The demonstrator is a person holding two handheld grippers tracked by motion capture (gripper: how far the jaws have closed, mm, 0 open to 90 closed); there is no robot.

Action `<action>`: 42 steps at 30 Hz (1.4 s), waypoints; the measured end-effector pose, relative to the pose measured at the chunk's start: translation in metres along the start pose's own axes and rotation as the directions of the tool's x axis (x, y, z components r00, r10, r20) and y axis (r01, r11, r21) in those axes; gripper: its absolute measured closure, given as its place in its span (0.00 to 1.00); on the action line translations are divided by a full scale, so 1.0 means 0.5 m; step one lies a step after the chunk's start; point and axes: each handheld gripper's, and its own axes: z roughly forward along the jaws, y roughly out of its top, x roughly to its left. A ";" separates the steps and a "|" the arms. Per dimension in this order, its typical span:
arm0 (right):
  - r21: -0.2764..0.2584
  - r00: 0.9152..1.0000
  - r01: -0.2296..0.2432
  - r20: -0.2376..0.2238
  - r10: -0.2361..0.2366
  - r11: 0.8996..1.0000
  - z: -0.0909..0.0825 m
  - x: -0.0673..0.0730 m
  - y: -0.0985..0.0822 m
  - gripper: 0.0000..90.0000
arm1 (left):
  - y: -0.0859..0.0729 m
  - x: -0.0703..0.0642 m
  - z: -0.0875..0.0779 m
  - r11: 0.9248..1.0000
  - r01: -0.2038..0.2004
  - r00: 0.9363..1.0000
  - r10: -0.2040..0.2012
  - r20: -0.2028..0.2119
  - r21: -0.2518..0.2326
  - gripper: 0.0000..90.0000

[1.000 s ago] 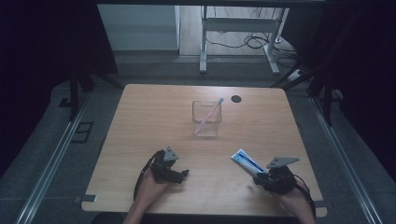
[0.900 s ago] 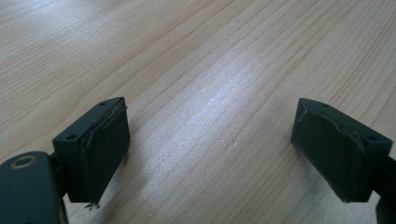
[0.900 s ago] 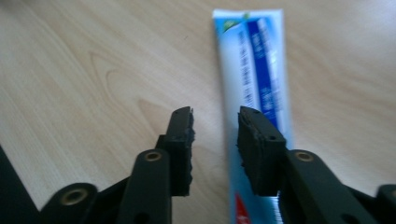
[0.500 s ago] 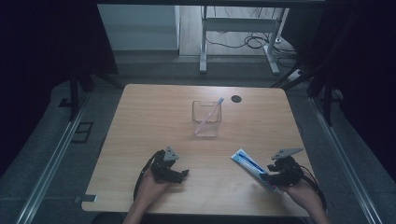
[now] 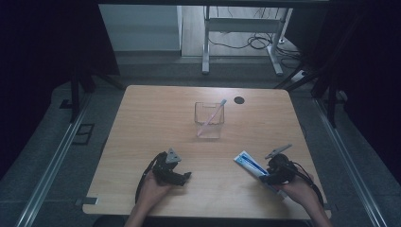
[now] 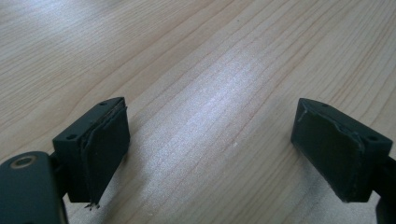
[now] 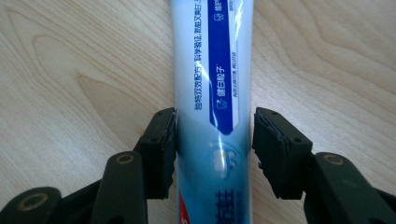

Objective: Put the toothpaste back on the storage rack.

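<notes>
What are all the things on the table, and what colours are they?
toothpaste tube: one, white and blue, lying flat near the front right of the table, between the right gripper's jaws
clear cup: one, see-through, standing in the middle of the table
toothbrush: one, pinkish, leaning inside the clear cup
round spot: one, black, near the far edge, right of the cup
table: one, light wood
left gripper: one, black, jaws wide open over bare wood
right gripper: one, black, jaws either side of the tube, a small gap at one pad
</notes>
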 end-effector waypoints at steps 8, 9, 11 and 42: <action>0.065 1.000 0.004 0.000 -0.004 0.998 0.014 0.000 0.023 0.55 | 0.000 0.000 0.000 1.000 0.000 1.000 0.000 0.000 0.000 0.13; 0.069 1.000 0.003 -0.003 -0.003 0.998 0.016 0.000 0.024 0.55 | 0.000 0.000 0.000 1.000 0.000 1.000 0.000 0.000 0.000 0.13; 0.080 1.000 -0.002 -0.005 0.003 0.997 0.020 0.000 0.027 0.54 | 0.000 0.000 0.000 1.000 0.001 1.000 -0.001 0.001 0.000 0.13; 0.123 1.000 0.028 -0.013 -0.026 0.992 0.003 -0.004 0.064 0.82 | 0.000 0.000 0.000 1.000 -0.001 1.000 0.001 0.001 0.001 0.13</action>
